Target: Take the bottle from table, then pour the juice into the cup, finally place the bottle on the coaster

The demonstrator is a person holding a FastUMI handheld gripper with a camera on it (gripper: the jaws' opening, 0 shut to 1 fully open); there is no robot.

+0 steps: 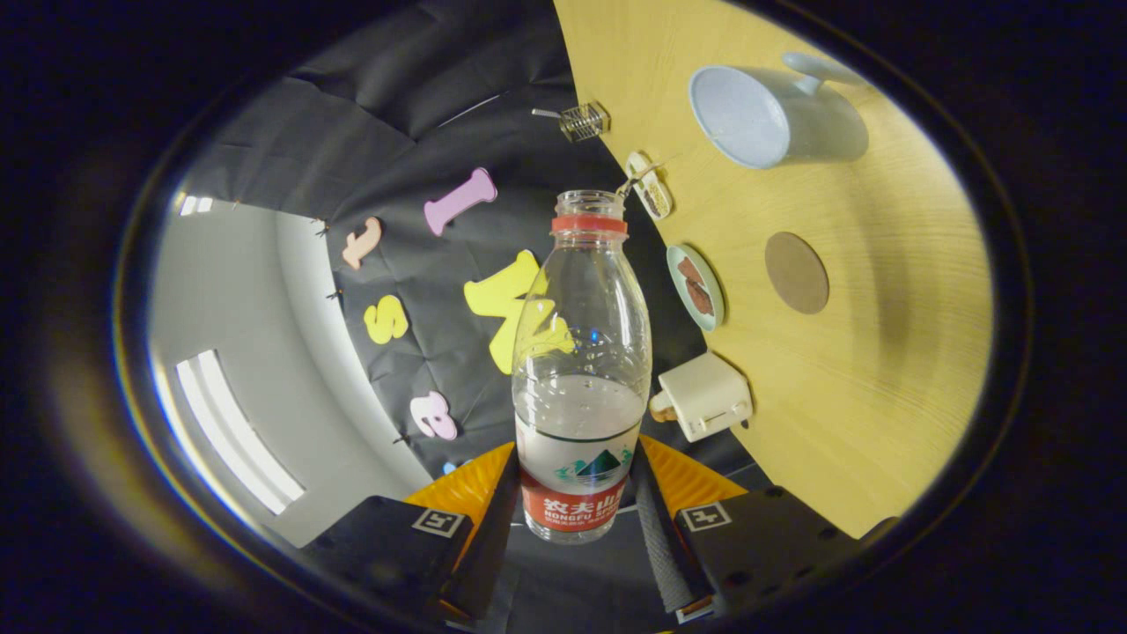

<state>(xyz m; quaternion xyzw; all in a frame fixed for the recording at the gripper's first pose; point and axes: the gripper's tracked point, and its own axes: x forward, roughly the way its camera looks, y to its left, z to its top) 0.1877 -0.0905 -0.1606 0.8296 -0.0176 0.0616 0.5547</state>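
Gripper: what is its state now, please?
Gripper: shut on the bottle, which it holds tilted, off the table.

The tongs point(572, 519) have 2 blocky housings, each bearing 1 square white fiducial tag with black marks. Ribbed yellow-orange wedges rise behind the fingers. One finger's inner face is ridged, and small round screw holes dot one housing.

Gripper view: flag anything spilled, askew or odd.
No spill visible. The uncapped bottle, held between the tongs, is tipped relative to the table, mouth toward the cup, away from the coaster.
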